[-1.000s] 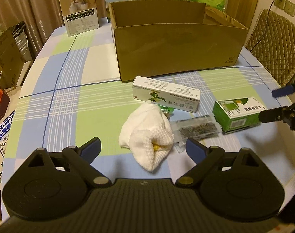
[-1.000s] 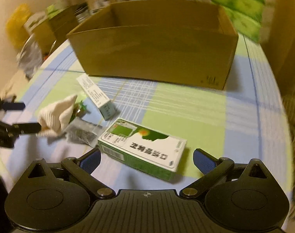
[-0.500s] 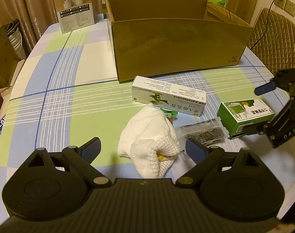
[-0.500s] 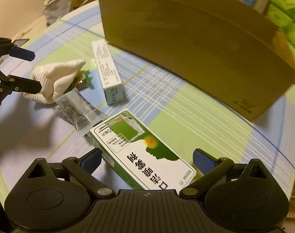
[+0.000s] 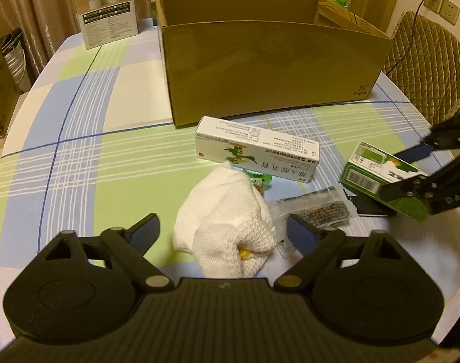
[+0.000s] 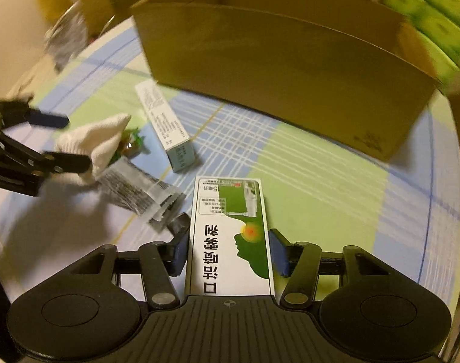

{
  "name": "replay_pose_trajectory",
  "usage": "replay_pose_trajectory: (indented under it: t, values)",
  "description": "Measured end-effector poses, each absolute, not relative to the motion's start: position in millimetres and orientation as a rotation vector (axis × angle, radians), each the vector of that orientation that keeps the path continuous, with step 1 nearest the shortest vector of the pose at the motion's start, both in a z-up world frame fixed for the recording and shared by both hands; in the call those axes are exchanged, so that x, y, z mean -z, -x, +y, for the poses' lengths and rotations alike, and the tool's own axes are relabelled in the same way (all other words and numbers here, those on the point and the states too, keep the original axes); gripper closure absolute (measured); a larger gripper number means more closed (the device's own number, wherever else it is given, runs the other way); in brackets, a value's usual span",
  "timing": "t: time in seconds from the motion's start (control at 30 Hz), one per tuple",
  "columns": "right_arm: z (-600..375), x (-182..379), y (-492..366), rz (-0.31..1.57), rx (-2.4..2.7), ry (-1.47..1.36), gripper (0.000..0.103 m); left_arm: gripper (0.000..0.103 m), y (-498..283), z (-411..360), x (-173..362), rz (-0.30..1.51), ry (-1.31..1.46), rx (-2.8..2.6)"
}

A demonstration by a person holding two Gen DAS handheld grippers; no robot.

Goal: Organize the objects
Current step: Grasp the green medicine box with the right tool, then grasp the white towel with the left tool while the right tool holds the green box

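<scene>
While right gripper closes, pads flanking green box on table, left gripper closes, unclenched, around white cloth; carton at 12 o'clock.

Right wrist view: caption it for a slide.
Right gripper closing around the green-and-white medicine box, open cardboard box beyond.

Checked table: boxes, cloth, packet.
</scene>
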State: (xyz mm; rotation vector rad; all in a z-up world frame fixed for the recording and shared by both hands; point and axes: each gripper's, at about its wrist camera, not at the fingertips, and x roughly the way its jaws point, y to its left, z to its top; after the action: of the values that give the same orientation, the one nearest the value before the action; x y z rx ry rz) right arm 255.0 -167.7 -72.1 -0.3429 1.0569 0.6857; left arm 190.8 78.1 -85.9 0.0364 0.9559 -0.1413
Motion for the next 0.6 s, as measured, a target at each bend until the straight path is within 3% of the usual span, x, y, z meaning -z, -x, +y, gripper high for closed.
replay_pose_trajectory:
  t: [0.07, 0.23, 0.43, 0.6]
  values:
    - [-173.0, 68.7, -245.1, 1.049, -0.644, 0.276, 0.051, 0.030, -194.8, 76.0, 89.2, 0.967, -0.045, 0.144]
    - [-184.2, 61.1, -214.7, 1.009, -0.561, 0.152, 0.051, 0.069, -195.1, 76.1, 90.9, 0.978, -0.002, 0.160]
    - [-195.2, 58.6, -176.9, 0.998, -0.513, 0.071, 0.051, 0.082, -162.2, 68.3, 76.6, 0.988, -0.012, 0.177]
    - [-195.8, 69.7, -157.4, 1.017, -0.495, 0.063, 0.051, 0.081, -124.0, 57.6, 71.5, 0.991, -0.003, 0.210]
